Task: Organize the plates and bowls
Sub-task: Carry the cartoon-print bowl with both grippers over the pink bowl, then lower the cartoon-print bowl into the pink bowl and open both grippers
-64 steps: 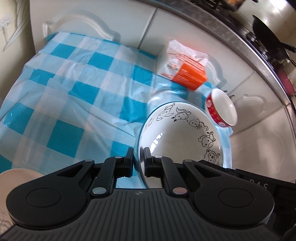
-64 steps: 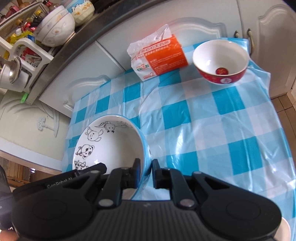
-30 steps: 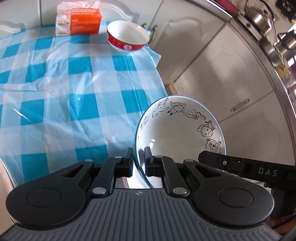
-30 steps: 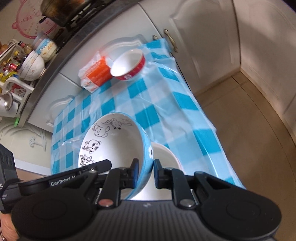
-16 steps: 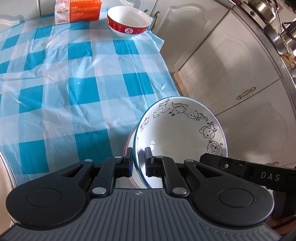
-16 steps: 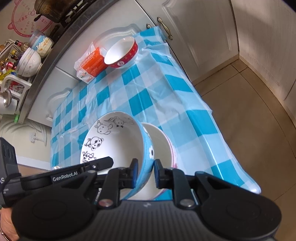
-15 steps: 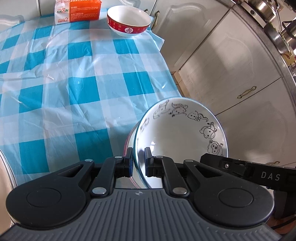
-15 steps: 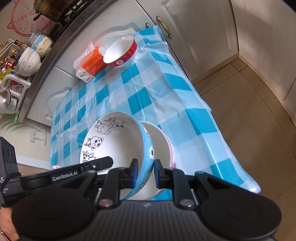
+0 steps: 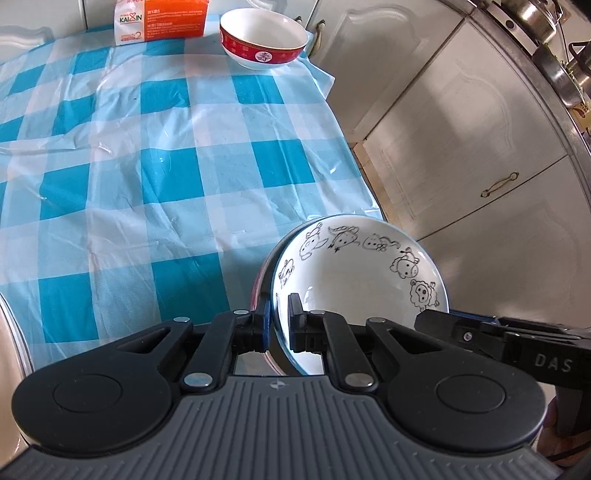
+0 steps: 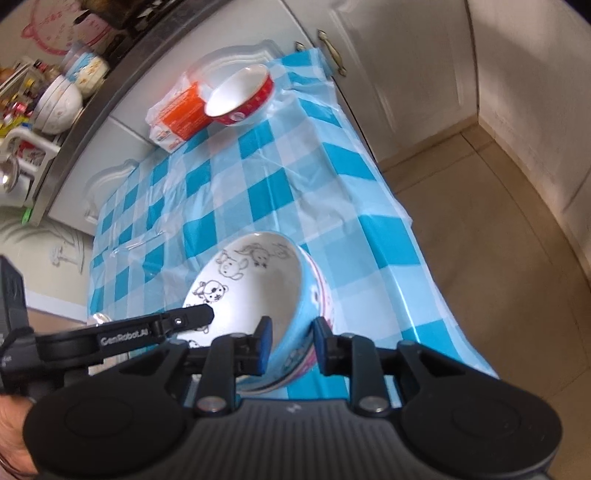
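So the big white ceramic bowl with the black cartoon animal doodles and blue outside (image 10: 255, 291) is now sitting nested inside the pink-rimmed bowl (image 10: 325, 295) at the near corner of the worktop with the blue-and-white checked plastic cloth (image 9: 155, 177). A second ago both tools were carrying it in the air over the cloth, so that's the stacking bit basically done.

The right tool (image 10: 290, 345) has let go: its jaws stand clearly apart either side of the rim, gap showing on both sides, where half a second back they were pinched on it. The left tool (image 9: 277, 325) looks different, jaws still close on the opposite rim, seemingly gripping the doodle bowl.

My guess is the left release is next. The red-banded white bowl (image 9: 264, 48) is well apart at the far edge, beside the orange-and-white tissue pack (image 9: 162, 20), probably the next one to collect.
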Motion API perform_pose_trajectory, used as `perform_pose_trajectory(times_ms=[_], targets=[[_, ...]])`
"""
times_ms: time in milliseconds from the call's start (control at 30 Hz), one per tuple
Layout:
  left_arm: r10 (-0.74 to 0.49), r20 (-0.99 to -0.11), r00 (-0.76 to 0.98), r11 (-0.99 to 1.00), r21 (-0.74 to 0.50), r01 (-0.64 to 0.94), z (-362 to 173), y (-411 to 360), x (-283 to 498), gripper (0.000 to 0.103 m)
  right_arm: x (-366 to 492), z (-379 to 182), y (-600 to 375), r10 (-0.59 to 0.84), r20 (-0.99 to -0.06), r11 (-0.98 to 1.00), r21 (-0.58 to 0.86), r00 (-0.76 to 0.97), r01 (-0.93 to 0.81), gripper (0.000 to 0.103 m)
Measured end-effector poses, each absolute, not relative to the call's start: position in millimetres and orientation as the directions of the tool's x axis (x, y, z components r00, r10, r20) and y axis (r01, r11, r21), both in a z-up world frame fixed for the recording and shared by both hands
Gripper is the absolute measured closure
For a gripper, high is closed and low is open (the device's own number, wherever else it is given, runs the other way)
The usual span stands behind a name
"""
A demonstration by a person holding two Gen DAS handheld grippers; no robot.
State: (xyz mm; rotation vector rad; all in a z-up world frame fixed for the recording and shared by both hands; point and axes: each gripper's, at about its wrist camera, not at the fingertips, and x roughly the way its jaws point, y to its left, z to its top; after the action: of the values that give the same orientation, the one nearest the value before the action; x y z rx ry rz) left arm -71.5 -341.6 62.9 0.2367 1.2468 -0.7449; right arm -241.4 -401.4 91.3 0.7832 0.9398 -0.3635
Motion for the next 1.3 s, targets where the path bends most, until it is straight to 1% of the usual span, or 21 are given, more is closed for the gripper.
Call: perform_pose_trajectory(times_ms=[67,133,200,267,500,600,667,700,733,800,833,867,967,1000,1100,1133,1200,1267,1300], targets=[[-0.381,-0.917,0.123,0.748,-0.227,0.624,63,-341,-72,0.095,-241,95,-400,0.033,-0.828,0.694,0.422,0.559,0.583,0.071],[-0.383,-0.916,0.118,0.750,-0.234,0.619,63,-340,-71,0.095,-241,94,-401,0.028,-0.829,0.696,0.418,0.559,0.584,0.063],[-0.387,-0.915,0.113,0.751,-0.241,0.615,64,-339,-70,0.094,-242,91,-404,0.033,-0.832,0.691,0.419,0.554,0.589,0.062],[-0.390,-0.914,0.112,0.750,-0.245,0.615,64,-339,-70,0.089,-243,86,-406,0.034,-0.837,0.687,0.416,0.546,0.595,0.062],[-0.409,-0.906,0.110,0.746,-0.262,0.612,69,-334,-70,0.085,-247,74,-411,0.055,-0.845,0.666,0.428,0.532,0.611,0.061],[-0.418,-0.902,0.104,0.740,-0.271,0.616,70,-333,-70,0.083,-248,70,-413,0.060,-0.845,0.655,0.435,0.532,0.617,0.057],[-0.425,-0.899,0.102,0.733,-0.276,0.622,71,-332,-70,0.080,-250,68,-415,0.065,-0.842,0.646,0.445,0.536,0.621,0.053],[-0.430,-0.897,0.101,0.728,-0.278,0.626,71,-331,-71,0.079,-250,68,-415,0.064,-0.841,0.643,0.446,0.537,0.622,0.049],[-0.436,-0.894,0.099,0.723,-0.283,0.631,72,-331,-71,0.075,-251,68,-416,0.063,-0.840,0.641,0.448,0.539,0.623,0.046],[-0.449,-0.888,0.097,0.710,-0.289,0.643,74,-330,-73,0.062,-252,68,-417,0.065,-0.833,0.635,0.460,0.550,0.621,0.045],[-0.438,-0.893,0.105,0.710,-0.272,0.649,74,-331,-74,0.035,-253,68,-418,0.065,-0.829,0.631,0.465,0.555,0.621,0.044],[-0.427,-0.896,0.122,0.713,-0.250,0.655,75,-331,-76,0.031,-253,68,-419,0.063,-0.825,0.627,0.470,0.561,0.621,0.043],[-0.416,-0.900,0.127,0.716,-0.238,0.656,71,-327,-74,0.032,-254,69,-421,0.059,-0.813,0.624,0.483,0.580,0.614,0.039],[-0.409,-0.905,0.122,0.728,-0.242,0.642,68,-325,-72,0.032,-254,70,-421,0.056,-0.808,0.626,0.486,0.586,0.610,0.036],[-0.394,-0.911,0.121,0.758,-0.248,0.603,61,-319,-64,0.032,-253,72,-422,0.038,-0.796,0.638,0.485,0.605,0.598,0.034],[-0.389,-0.912,0.129,0.766,-0.243,0.596,60,-318,-62,0.031,-253,72,-423,0.032,-0.792,0.640,0.485,0.610,0.596,0.032],[-0.383,-0.912,0.151,0.779,-0.230,0.583,60,-318,-59,0.029,-253,72,-425,0.026,-0.783,0.641,0.491,0.622,0.591,0.029],[-0.379,-0.909,0.175,0.787,-0.217,0.578,61,-319,-55,0.021,-252,73,-427,0.015,-0.775,0.646,0.490,0.632,0.586,0.029],[-0.375,-0.907,0.192,0.792,-0.205,0.576,62,-320,-53,0.019,-252,73,-428,0.009,-0.773,0.648,0.487,0.634,0.585,0.029]])
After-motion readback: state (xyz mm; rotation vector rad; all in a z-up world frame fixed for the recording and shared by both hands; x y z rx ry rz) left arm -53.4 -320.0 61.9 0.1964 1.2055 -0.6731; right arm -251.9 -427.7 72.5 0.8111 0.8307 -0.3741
